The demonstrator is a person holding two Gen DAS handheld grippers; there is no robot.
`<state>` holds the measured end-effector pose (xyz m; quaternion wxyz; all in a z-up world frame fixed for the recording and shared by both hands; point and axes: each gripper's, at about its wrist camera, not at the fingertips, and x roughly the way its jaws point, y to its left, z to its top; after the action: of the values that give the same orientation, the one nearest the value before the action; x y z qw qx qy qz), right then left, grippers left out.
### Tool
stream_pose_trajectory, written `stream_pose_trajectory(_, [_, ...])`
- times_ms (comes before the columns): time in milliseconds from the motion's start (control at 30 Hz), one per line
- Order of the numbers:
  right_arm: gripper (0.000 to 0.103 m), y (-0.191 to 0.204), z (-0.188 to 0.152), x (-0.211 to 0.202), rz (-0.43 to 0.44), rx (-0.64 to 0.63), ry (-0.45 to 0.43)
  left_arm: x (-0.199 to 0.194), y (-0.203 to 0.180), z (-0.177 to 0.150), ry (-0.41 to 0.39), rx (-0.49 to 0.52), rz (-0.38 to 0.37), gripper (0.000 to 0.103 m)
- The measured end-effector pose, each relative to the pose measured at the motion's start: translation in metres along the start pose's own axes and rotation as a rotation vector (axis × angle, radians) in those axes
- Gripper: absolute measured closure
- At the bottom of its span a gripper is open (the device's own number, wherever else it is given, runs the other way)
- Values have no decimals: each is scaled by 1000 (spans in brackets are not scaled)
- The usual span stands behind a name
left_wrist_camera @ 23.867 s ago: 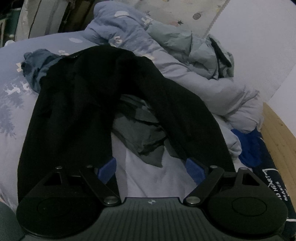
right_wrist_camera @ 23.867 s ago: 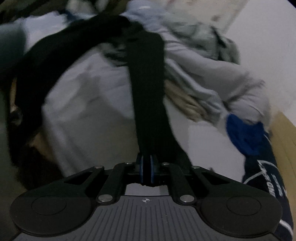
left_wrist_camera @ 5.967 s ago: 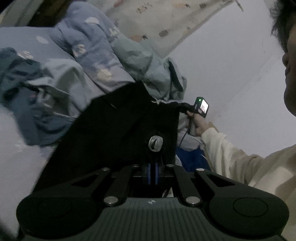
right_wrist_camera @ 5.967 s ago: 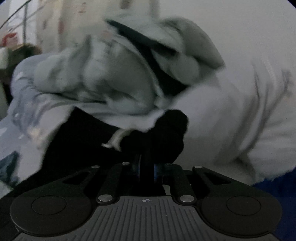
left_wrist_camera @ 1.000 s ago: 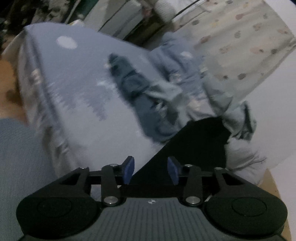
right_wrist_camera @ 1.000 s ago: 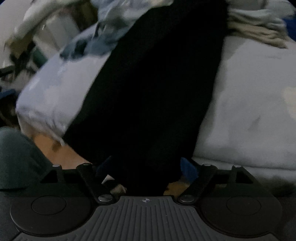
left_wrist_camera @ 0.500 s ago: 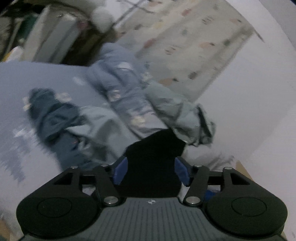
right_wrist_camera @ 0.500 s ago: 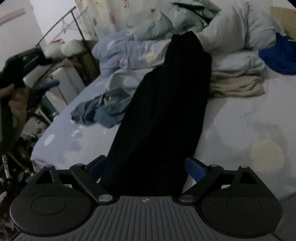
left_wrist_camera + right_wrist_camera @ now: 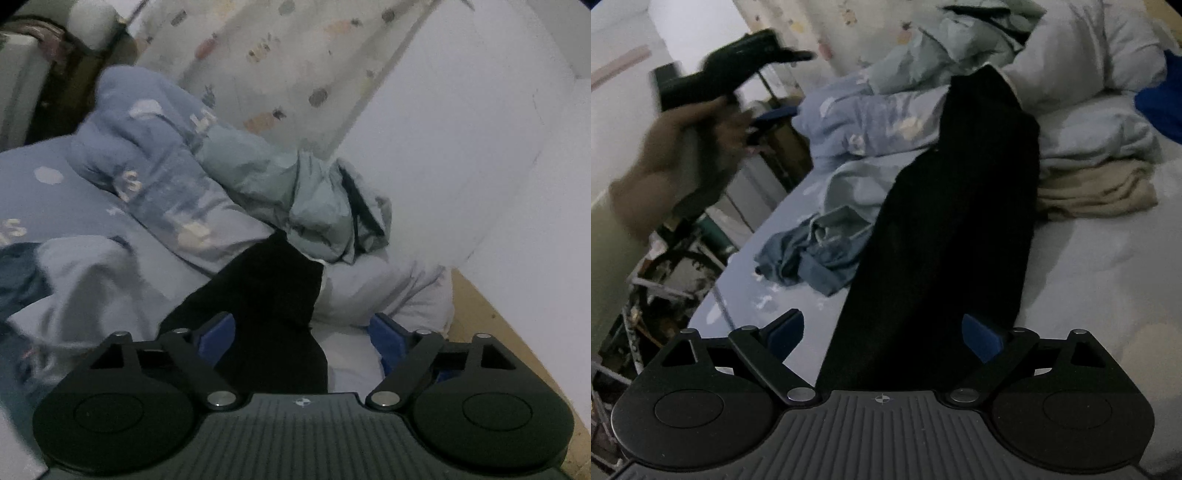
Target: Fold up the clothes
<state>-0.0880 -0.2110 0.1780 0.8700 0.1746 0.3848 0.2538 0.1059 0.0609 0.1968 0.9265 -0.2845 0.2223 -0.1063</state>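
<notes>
- Landmark is the black garment [image 9: 953, 229]: it lies in one long strip on the bed [image 9: 1100, 266], folded lengthwise by the look of it, far end up against the rumpled duvet [image 9: 871, 122].
- My right tool [image 9: 884, 334] hangs over the near end of the black garment, blue pads spread wide on either side of the cloth, not pressing it. Holding nothing.
- My left tool [image 9: 303, 336] looks at the far end of the black garment; its jaws are opening, the cloth shows between them but the pads are clear of it. Nothing pinched.
- In the right wrist view the left tool sits blurred in my hand [image 9: 701, 122], up and well left of the black garment.
- A crumpled blue denim piece [image 9: 812, 254] lies just left of the black garment; a folded beige stack [image 9: 1097, 192] sits just right of it.
- Step, my read: lengthwise fold laid down and released, between grasps.
- Next calls for: pinch both near corners of the black garment, one tool each, carry them over to the far end to halve the length. Cloth is limp and dark, so edges are hard to pick out; grab both layers or the fold splays.
</notes>
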Motion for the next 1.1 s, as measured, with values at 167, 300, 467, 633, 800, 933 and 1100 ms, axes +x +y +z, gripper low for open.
stream_pose_trajectory(167, [8, -22, 13, 24, 42, -8, 33, 89, 17, 9, 78, 13, 3, 17])
stream_pose_trajectory(300, [8, -34, 23, 43, 49, -30, 53, 156, 40, 13, 89, 3, 5, 17])
stream_pose_trajectory(467, [8, -40, 50, 71, 29, -33, 18, 232, 68, 22, 143, -55, -43, 17])
stream_pose_trajectory(633, [8, -48, 93, 114, 6, 4, -45, 290, 82, 30, 191, 7, -24, 17])
stream_pose_trajectory(800, [8, -48, 132, 154, -41, -36, -144, 334, 89, 40, 193, 102, 1, 17])
stream_pose_trajectory(933, [8, -53, 157, 181, -104, -87, -188, 359, 81, 48, 188, 212, -19, 18])
stream_pose_trajectory(1100, [8, -62, 170, 205, -119, -76, -194, 385, 75, 45, 229, 333, -33, 18])
